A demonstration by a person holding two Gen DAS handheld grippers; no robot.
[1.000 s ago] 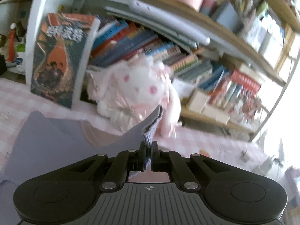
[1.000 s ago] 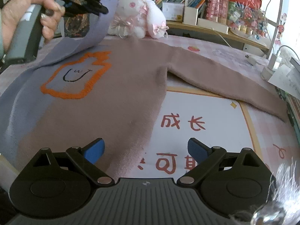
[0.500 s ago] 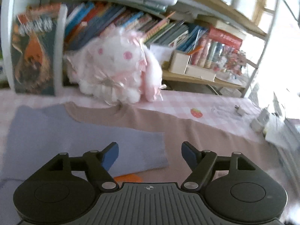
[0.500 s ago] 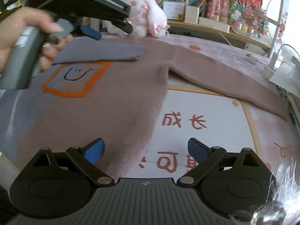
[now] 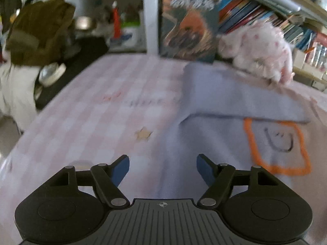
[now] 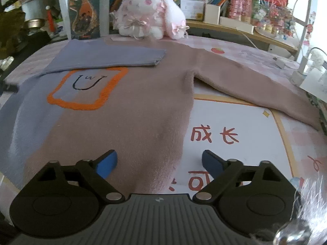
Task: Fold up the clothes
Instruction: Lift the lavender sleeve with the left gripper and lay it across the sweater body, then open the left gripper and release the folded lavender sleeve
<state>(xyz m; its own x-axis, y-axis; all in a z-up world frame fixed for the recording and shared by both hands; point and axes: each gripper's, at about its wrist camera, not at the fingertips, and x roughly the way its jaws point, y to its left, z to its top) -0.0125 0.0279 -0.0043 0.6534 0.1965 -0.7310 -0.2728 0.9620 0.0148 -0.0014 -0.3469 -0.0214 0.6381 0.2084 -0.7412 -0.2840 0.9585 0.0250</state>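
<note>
A pink and lilac sweater (image 6: 139, 106) lies flat on the table, an orange outlined patch (image 6: 85, 89) with a drawn smile on its chest. Its lilac sleeve (image 6: 106, 58) is folded across the chest; the pink sleeve (image 6: 255, 85) stretches out to the right. My right gripper (image 6: 159, 161) is open above the sweater's lower hem. In the blurred left wrist view, my left gripper (image 5: 162, 168) is open over the lilac side of the sweater (image 5: 204, 143), near its left edge, with the folded sleeve (image 5: 235, 100) ahead.
A pink checked tablecloth (image 5: 98, 112) covers the table, with a white printed mat (image 6: 235, 134) under the sweater's right side. A plush rabbit (image 6: 149, 20) and an upright book (image 6: 84, 10) stand at the back before bookshelves. A charger and cables (image 6: 302, 69) lie far right.
My left gripper let go of the lilac sleeve, which now lies folded across the chest, and swung back to the left side of the sweater. The right gripper stayed put.
</note>
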